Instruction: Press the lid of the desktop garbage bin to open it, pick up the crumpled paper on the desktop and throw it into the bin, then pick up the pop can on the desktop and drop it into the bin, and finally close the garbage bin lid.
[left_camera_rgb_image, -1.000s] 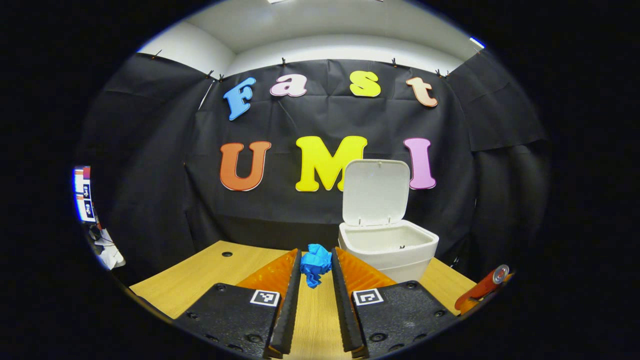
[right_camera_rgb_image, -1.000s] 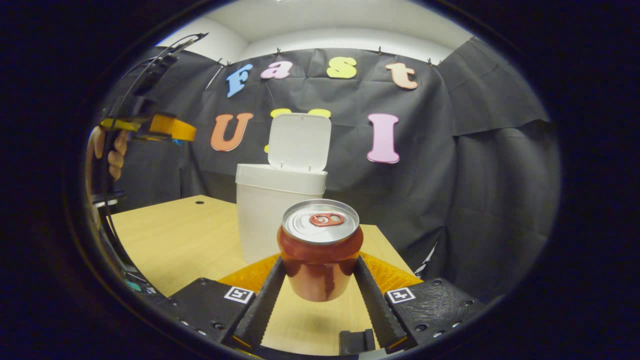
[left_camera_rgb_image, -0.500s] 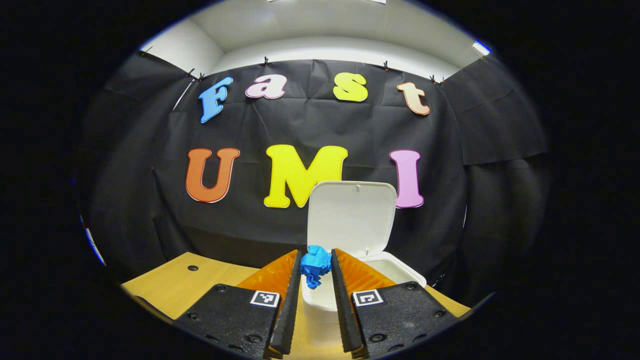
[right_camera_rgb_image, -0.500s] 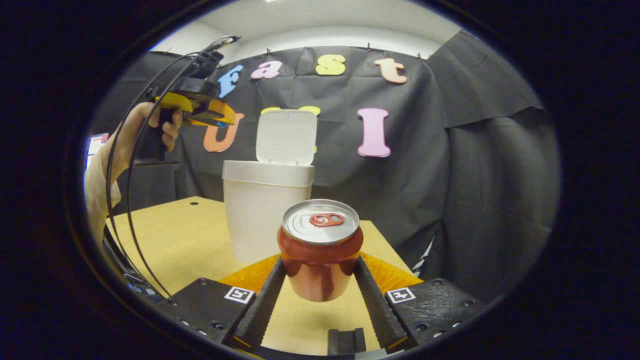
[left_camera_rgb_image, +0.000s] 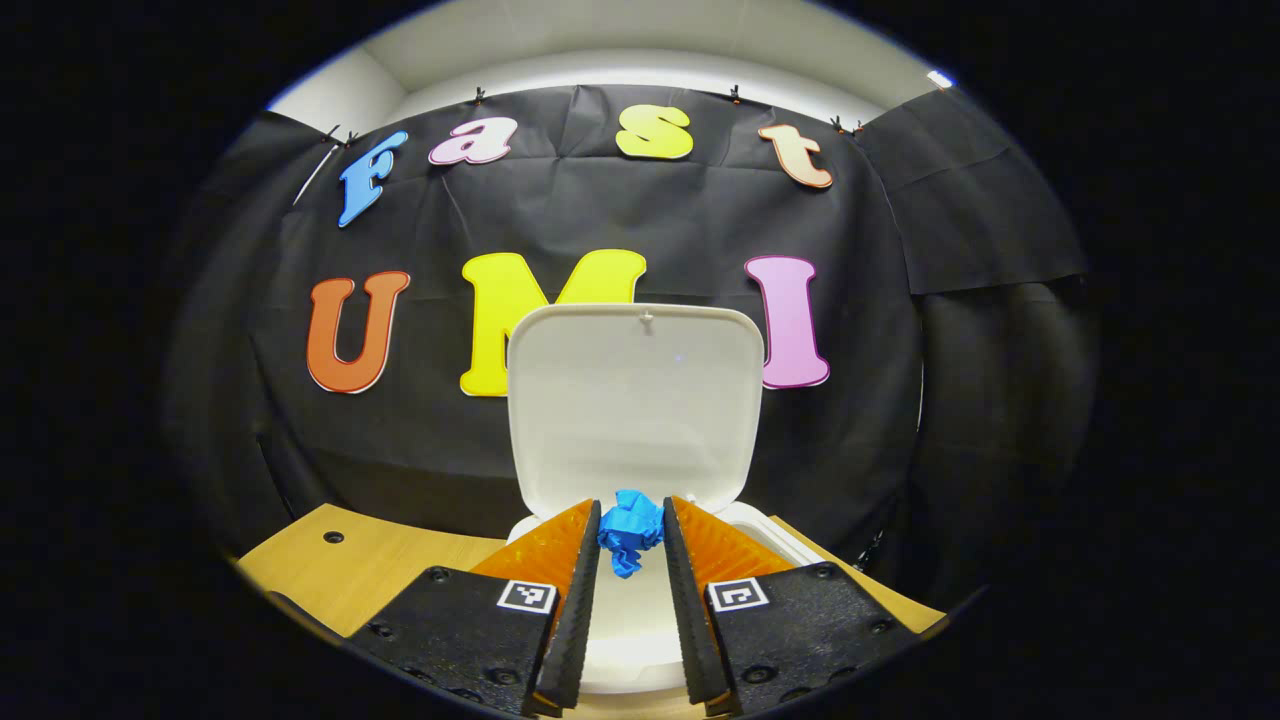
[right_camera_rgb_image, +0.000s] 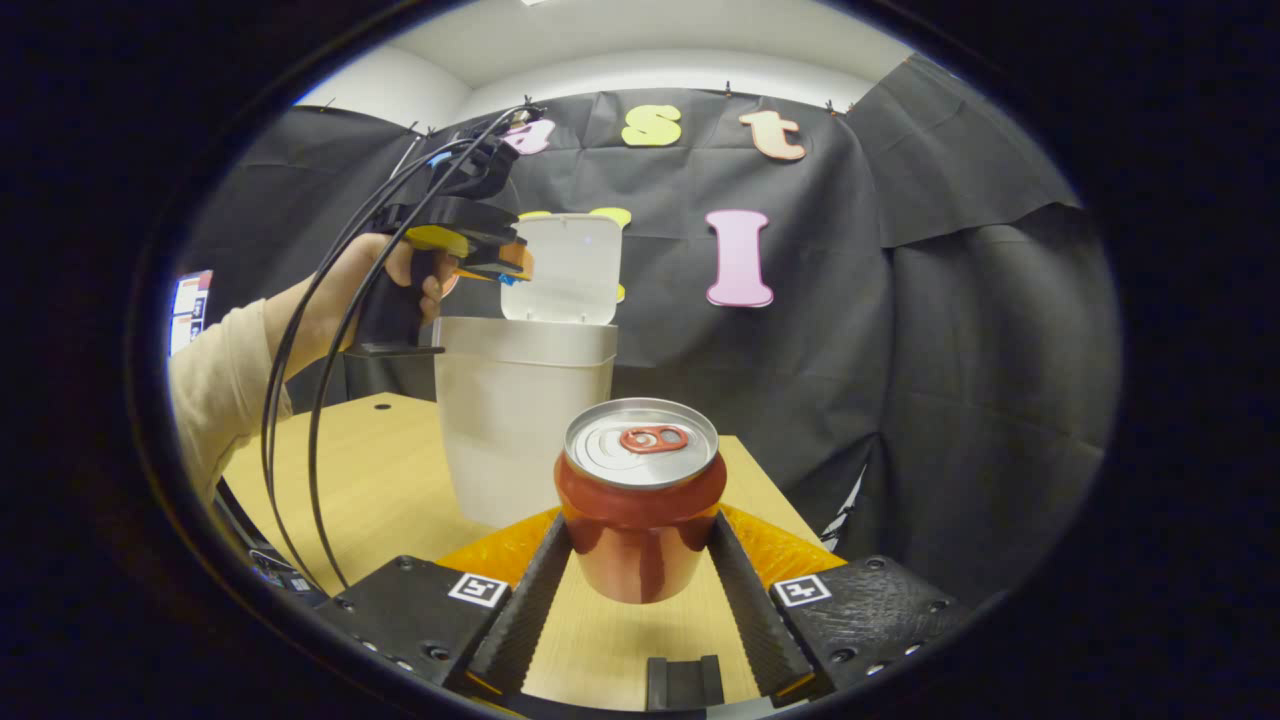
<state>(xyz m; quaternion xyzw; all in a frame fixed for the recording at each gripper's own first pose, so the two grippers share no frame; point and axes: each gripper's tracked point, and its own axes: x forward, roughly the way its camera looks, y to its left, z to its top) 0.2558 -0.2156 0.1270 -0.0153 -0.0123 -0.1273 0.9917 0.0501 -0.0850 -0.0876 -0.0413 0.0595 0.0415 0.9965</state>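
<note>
Light falls evenly from above, bright on the pale ceiling (left_camera_rgb_image: 640, 40) and soft on the wooden table (right_camera_rgb_image: 400, 470). The can's (right_camera_rgb_image: 640, 500) silver top gleams. Both pictures are sharp, though straight edges bow strongly towards the rim.

Left gripper (left_camera_rgb_image: 630, 545): black screwed finger mounts, each bearing a square black-and-white marker tag; ribbed inner faces. Right gripper (right_camera_rgb_image: 640, 560): same black mounts and tags. Black cables (right_camera_rgb_image: 330, 330) loop from the handheld unit. Sleeve (right_camera_rgb_image: 215, 375) cream.
</note>
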